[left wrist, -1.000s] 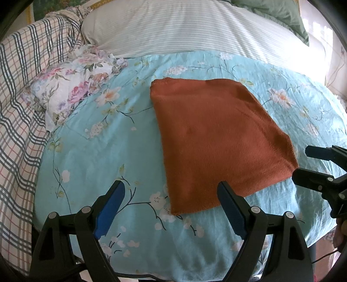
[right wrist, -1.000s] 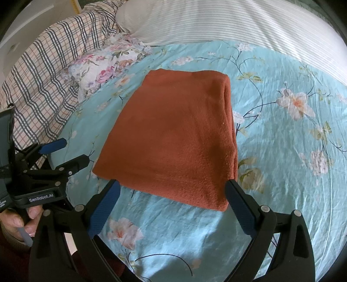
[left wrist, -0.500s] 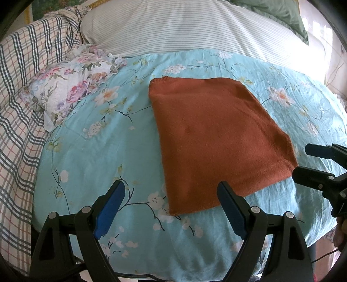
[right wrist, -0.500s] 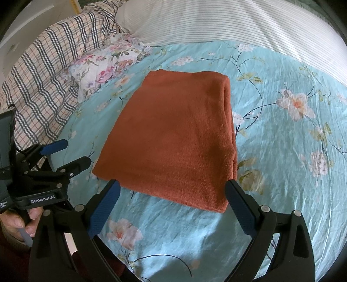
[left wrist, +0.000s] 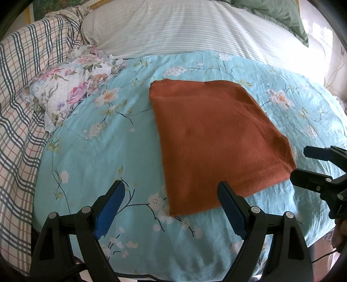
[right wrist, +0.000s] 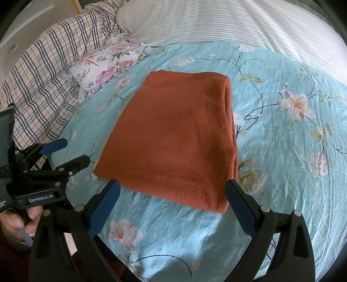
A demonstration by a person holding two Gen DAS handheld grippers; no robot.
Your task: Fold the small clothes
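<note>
A rust-orange knit garment lies folded into a flat rectangle on the light blue floral bedspread; it also shows in the right wrist view, with a thick folded edge on its right side. My left gripper is open and empty, hovering just short of the garment's near left corner. My right gripper is open and empty, its fingers framing the garment's near edge without touching it. Each gripper shows at the edge of the other's view.
A floral pillowcase lies left of the garment. A plaid blanket covers the left side. A striped white pillow and a green pillow lie at the back. The bed's near edge runs just under the grippers.
Both grippers have stayed open and almost still. The left wrist view has drifted slightly, so the garment sits a little further left and up. The garment itself has not moved.
</note>
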